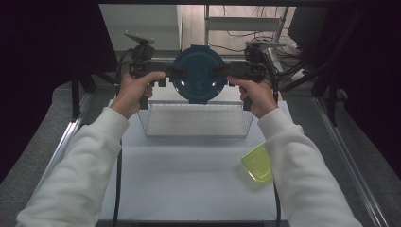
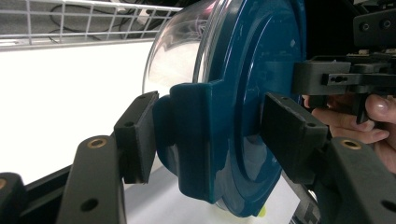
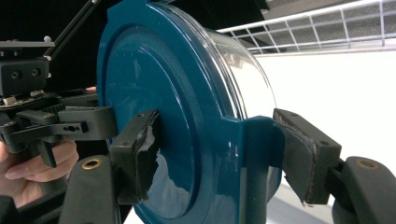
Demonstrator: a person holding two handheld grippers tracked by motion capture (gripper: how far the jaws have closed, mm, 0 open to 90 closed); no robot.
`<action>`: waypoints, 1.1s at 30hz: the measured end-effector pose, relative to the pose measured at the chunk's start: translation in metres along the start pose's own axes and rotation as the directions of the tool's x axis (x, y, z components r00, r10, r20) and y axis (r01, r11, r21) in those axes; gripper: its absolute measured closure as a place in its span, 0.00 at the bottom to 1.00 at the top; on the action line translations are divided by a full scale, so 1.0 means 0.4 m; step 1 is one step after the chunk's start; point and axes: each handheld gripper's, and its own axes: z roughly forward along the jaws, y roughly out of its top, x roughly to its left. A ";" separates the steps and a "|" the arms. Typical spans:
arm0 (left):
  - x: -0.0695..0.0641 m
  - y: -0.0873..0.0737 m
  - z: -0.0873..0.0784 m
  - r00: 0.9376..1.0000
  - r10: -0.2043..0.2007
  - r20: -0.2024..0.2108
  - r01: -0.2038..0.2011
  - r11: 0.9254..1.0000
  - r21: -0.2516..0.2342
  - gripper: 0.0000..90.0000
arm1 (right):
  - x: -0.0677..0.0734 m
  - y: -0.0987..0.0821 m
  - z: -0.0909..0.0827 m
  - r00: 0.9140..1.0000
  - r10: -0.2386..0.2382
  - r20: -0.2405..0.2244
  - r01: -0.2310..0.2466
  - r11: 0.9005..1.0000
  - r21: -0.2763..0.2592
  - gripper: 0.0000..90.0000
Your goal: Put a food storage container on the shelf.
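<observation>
White table [image 1: 189, 184], round clear container [image 1: 197, 73], dark blue lid, clamped by both grippers' fingers [image 2: 140, 135].

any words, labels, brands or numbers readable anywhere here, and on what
None can be read in any view.
The round blue lid on the clear container, clamped by the left gripper and right gripper: smooth raised rings, no lettering visible.
The yellow container on the table: no label visible.
The wire basket: bare wire, no tag.

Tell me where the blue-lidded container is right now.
In the high view, the blue-lidded container is held up between the left hand-held gripper and right hand-held gripper, above the wire basket.
</observation>
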 end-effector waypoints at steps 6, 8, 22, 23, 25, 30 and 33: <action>0.032 0.013 0.022 1.000 -0.022 0.013 0.022 1.000 -0.004 0.43 | -0.017 0.029 0.023 1.000 -0.002 0.013 0.001 1.000 0.019 0.37; 0.044 0.015 0.032 0.999 -0.031 0.017 0.031 1.000 0.000 0.43 | -0.025 0.035 0.030 1.000 0.000 0.021 -0.001 1.000 0.029 0.37; 0.100 0.010 0.091 0.996 -0.078 0.031 0.077 0.997 0.029 0.43 | -0.082 0.046 0.071 0.998 0.034 0.047 -0.037 0.997 0.073 0.37; 0.102 0.010 0.094 0.996 -0.084 0.031 0.083 0.996 0.033 0.43 | -0.085 0.046 0.072 0.998 0.035 0.048 -0.039 0.996 0.077 0.37; 0.107 0.008 0.099 0.995 -0.093 0.033 0.092 0.995 0.038 0.43 | -0.090 0.045 0.076 0.998 0.039 0.051 -0.043 0.996 0.078 0.37; 0.116 0.009 0.106 0.994 -0.103 0.034 0.102 0.994 0.034 0.43 | -0.103 0.043 0.084 0.997 0.056 0.052 -0.060 0.995 0.079 0.37; 0.123 0.012 0.110 0.992 -0.119 0.037 0.118 0.992 0.032 0.43 | -0.106 0.046 0.088 0.997 0.063 0.052 -0.067 0.995 0.077 0.37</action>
